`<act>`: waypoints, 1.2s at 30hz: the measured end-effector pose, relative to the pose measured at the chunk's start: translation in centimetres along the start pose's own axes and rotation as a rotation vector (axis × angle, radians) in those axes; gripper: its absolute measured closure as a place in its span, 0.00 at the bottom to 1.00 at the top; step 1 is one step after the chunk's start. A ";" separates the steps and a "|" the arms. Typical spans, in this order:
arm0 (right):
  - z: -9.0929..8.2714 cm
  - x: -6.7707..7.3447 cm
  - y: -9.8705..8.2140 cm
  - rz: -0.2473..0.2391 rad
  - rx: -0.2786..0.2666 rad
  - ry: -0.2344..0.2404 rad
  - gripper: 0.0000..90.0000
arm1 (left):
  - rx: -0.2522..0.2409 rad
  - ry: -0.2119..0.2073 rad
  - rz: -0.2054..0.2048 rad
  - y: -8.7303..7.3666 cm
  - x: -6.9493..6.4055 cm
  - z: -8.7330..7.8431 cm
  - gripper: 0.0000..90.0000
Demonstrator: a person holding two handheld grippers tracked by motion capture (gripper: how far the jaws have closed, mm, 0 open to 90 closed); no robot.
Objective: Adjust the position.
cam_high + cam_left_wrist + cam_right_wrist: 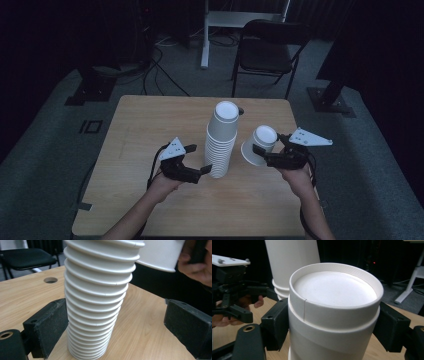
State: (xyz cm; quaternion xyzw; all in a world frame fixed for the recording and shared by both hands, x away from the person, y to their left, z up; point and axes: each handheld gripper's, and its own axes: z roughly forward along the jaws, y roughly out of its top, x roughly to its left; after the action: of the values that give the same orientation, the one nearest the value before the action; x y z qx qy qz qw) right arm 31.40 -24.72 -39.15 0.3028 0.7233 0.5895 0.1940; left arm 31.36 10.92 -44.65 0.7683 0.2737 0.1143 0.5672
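Note:
A tall stack of upturned white paper cups (220, 140) stands mid-table; in the left gripper view the stack (97, 290) rises between the jaws. My left gripper (199, 159) (115, 325) is open around its lower part: the left pad (50, 325) lies close against the cups and the right pad is well apart. My right gripper (267, 147) (332, 325) is shut on a white cup (252, 152) (334, 290), held bottom-up and tilted just right of the stack (292, 260). A second cup seems nested in it.
The wooden table (150, 125) has a small round hole (241, 110) behind the stack. A black chair (270, 45) and a white desk leg (205, 35) stand beyond the far edge, with cables on the floor. The other hand's gripper (232, 290) is at the left of the right gripper view.

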 end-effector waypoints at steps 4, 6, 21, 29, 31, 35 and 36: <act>0.3 -0.1 -1.2 0.066 -0.031 -0.044 0.25 | 0.001 -0.002 -0.029 -0.5 -0.3 0.5 0.06; 0.4 -0.3 -1.8 0.113 -0.051 -0.067 0.25 | 0.002 -0.004 -0.029 -0.6 -0.7 0.7 0.06; 1.2 -1.0 -5.0 0.371 -0.131 -0.197 0.25 | 0.028 -0.046 -0.026 -1.4 -2.8 2.8 0.06; 1.6 -1.1 -6.4 0.512 -0.158 -0.229 0.25 | 0.023 -0.070 -0.053 -1.5 -4.0 4.1 0.06; 1.5 -1.2 -6.5 0.533 -0.169 -0.240 0.25 | 0.021 -0.076 -0.066 -1.6 -4.1 4.3 0.06; 0.9 -0.9 -7.0 0.577 -0.216 -0.270 0.25 | 0.020 -0.104 -0.095 -1.9 -4.4 4.9 0.06; 0.8 -0.9 -7.2 0.586 -0.224 -0.266 0.25 | 0.024 -0.102 -0.099 -2.0 -4.5 5.1 0.06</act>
State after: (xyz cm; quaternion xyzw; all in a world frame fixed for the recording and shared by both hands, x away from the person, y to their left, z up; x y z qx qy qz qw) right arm 31.04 -25.59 -46.34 0.5489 0.5044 0.6514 0.1411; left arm 29.59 4.71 -47.57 0.7653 0.2833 0.0434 0.5764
